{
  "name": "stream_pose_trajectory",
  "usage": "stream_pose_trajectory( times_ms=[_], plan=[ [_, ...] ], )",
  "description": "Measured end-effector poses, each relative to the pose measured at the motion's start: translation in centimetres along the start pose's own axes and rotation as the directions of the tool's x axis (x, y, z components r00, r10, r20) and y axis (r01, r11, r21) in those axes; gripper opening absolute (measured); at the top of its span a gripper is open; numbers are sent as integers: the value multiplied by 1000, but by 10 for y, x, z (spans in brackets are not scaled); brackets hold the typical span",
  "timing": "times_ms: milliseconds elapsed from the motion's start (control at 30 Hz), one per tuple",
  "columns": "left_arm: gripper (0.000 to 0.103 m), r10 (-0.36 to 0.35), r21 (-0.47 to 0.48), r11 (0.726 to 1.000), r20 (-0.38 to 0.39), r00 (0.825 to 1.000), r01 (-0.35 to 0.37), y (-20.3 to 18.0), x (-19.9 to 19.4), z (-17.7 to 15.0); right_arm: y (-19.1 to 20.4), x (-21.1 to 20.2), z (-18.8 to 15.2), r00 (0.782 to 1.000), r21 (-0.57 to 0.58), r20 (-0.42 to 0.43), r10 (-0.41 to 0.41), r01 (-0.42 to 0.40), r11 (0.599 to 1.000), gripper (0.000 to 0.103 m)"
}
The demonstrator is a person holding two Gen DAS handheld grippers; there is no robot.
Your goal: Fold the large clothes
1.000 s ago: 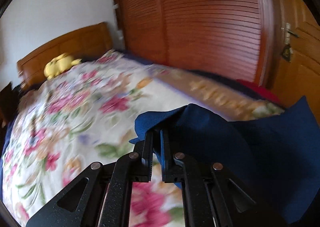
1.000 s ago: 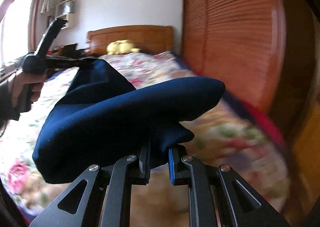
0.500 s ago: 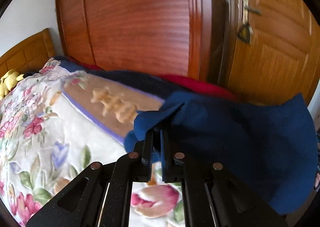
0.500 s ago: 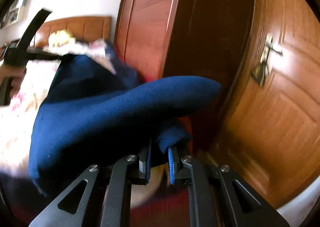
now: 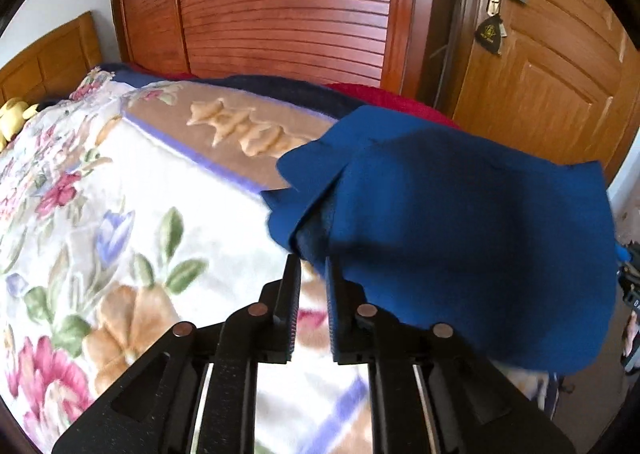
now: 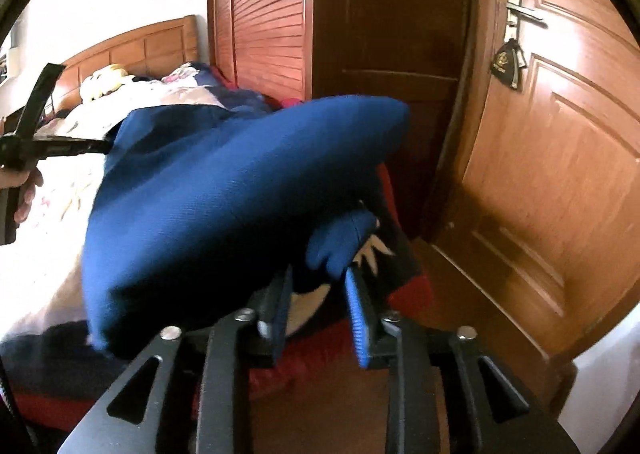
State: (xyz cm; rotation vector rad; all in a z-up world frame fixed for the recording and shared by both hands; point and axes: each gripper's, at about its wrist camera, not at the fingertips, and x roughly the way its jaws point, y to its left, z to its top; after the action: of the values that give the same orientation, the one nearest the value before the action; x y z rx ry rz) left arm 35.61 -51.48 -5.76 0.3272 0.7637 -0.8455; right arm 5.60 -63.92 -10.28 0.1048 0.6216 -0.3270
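A dark blue garment [image 5: 460,221], folded over on itself, hangs between my two grippers above the floral blanket [image 5: 120,213] on the bed. My left gripper [image 5: 312,260] is opening. A corner of the garment still lies at its fingertips, and the blanket shows through the gap behind it. In the right wrist view the garment [image 6: 224,193] bulges across the middle. My right gripper [image 6: 319,272] is opening too, with a loose fold of cloth between its spread fingers and no grip on it. The left gripper [image 6: 100,145] meets the garment's far edge, held by a hand [image 6: 24,189].
A louvred wooden wardrobe [image 5: 288,5] stands close behind the bed, and a wooden door [image 5: 540,73] with a handle is to its right. A red cover [image 5: 380,93] lies along the bed's far edge. A yellow plush toy [image 5: 12,117] sits by the headboard.
Both grippers were shut on the garment and now stand apart, the right one wider. Both views swung from the headboard toward the wardrobe and door as the garment came lower over the bed.
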Motion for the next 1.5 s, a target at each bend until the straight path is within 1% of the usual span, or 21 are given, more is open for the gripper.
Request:
stream_pose_trajectory(
  times_ms=[33, 100, 167, 267, 400, 433, 500, 567, 667, 733, 833, 933, 1033, 1100, 1133, 1267, 1300, 1400, 1433, 1467, 1500],
  plan=[
    [23, -1, 6, 1000, 10, 1000, 1, 1, -10, -5, 9, -10, -1, 1000, -6, 7, 1, -1, 1000, 38],
    [25, -1, 2, 1000, 32, 999, 1, 4, -32, -16, 19, -25, 2, 1000, -17, 20, -7, 7, 1000, 49],
    [27, -2, 0, 1000, 43, 999, 2, 8, -49, -25, 31, -39, 4, 999, -21, 36, 0, 1, 1000, 54],
    [28, 13, -10, 1000, 73, 997, -12, 15, -86, -46, 56, -56, 7, 998, -36, 64, 16, -13, 999, 57],
    [29, 32, -40, 999, 109, 994, -28, 32, -129, -73, 98, -76, 9, 992, -67, 83, 99, -93, 993, 58],
    [29, 47, -47, 998, 116, 992, -41, 37, -140, -81, 108, -80, 8, 989, -76, 89, 119, -113, 991, 59],
    [29, 82, -61, 995, 126, 989, -75, 46, -158, -96, 136, -85, 11, 984, -95, 94, 153, -144, 985, 66],
    [29, 125, -78, 990, 127, 984, -116, 56, -174, -112, 158, -84, 10, 976, -112, 94, 194, -183, 977, 69],
    [29, 190, -109, 978, 139, 972, -176, 72, -203, -139, 197, -84, 11, 964, -138, 91, 252, -238, 961, 75],
    [29, 227, -131, 969, 132, 965, -210, 81, -216, -156, 227, -87, 10, 948, -159, 88, 306, -290, 944, 76],
    [29, 289, -173, 948, 130, 948, -265, 92, -241, -186, 268, -89, 7, 930, -193, 74, 359, -340, 920, 77],
    [29, 373, -222, 913, 109, 921, -343, 104, -264, -218, 306, -90, 3, 910, -223, 50, 411, -391, 893, 77],
    [29, 427, -272, 881, 102, 899, -387, 115, -284, -247, 339, -97, -3, 887, -257, 37, 460, -436, 862, 77],
    [29, 466, -310, 853, 89, 880, -420, 123, -297, -266, 358, -101, -8, 869, -277, 30, 493, -467, 840, 77],
    [29, 493, -336, 832, 81, 866, -442, 128, -306, -277, 366, -100, -9, 862, -286, 26, 506, -478, 830, 77],
    [29, 552, -429, 770, 76, 830, -473, 144, -336, -311, 393, -114, -18, 830, -317, 19, 557, -523, 791, 77],
    [29, 569, -445, 753, 72, 819, -484, 147, -342, -318, 397, -116, -18, 824, -322, 19, 566, -531, 784, 77],
    [29, 629, -485, 696, 57, 776, -529, 151, -360, -337, 402, -122, -19, 806, -334, 27, 591, -550, 765, 77],
    [30, 656, -499, 671, 54, 753, -548, 152, -366, -344, 404, -125, -21, 803, -339, 32, 595, -551, 762, 77],
    [30, 673, -505, 654, 50, 738, -563, 151, -370, -349, 402, -128, -22, 801, -344, 39, 597, -550, 761, 77],
    [30, 685, -510, 641, 43, 727, -573, 151, -374, -353, 405, -130, -24, 800, -349, 44, 599, -549, 759, 77]
  ],
)
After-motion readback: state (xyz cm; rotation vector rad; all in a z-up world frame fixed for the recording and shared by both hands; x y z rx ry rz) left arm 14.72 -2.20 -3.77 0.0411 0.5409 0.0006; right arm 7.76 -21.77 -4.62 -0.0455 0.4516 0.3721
